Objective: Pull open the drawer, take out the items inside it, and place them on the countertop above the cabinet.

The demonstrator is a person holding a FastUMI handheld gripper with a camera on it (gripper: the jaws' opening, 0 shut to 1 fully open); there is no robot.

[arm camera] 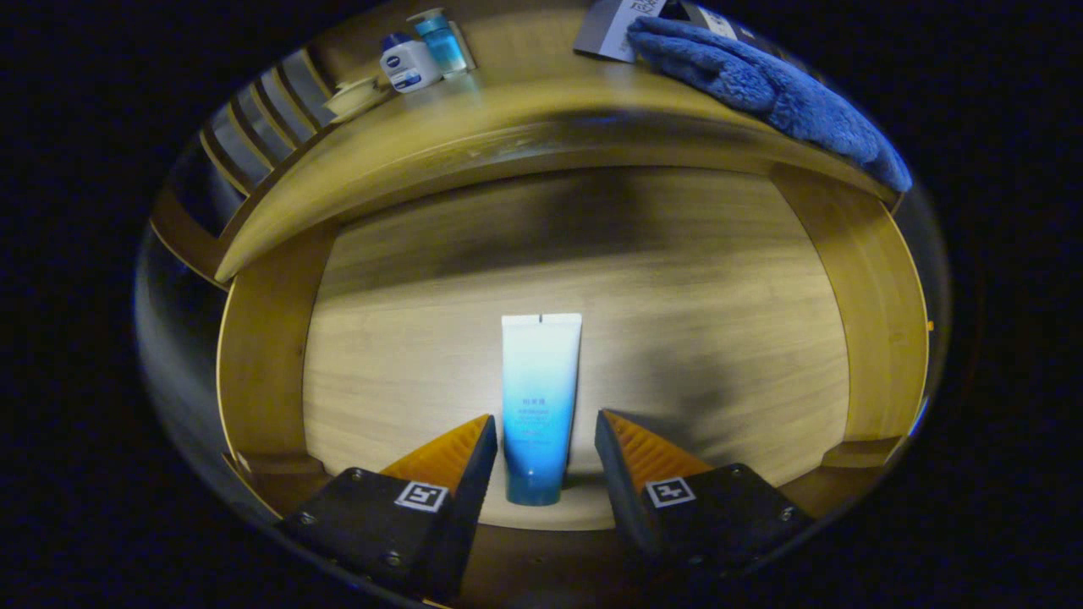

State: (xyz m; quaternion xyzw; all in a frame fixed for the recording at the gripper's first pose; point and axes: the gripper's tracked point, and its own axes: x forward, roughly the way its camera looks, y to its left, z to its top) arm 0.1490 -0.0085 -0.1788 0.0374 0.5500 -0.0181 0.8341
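The wooden drawer (262, 364) is pulled open below me, and I look down onto its pale floor. A white-to-blue tube (539, 397) lies flat in it, cap end toward me. My gripper (546, 436) is open and hangs over the tube, with the tube's lower half in the gap between the fingertips (482, 440). Neither finger touches it. Beyond the drawer runs the countertop (508, 93), where a white-and-blue bottle (409, 63) and a clear blue bottle (442, 42) stand.
A blue fluffy cloth (761, 85) lies on the countertop's right part, partly over a grey-and-white card (609, 30). A small pale dish (354, 95) sits left of the bottles. Drawer side walls (880, 313) bound the floor left and right.
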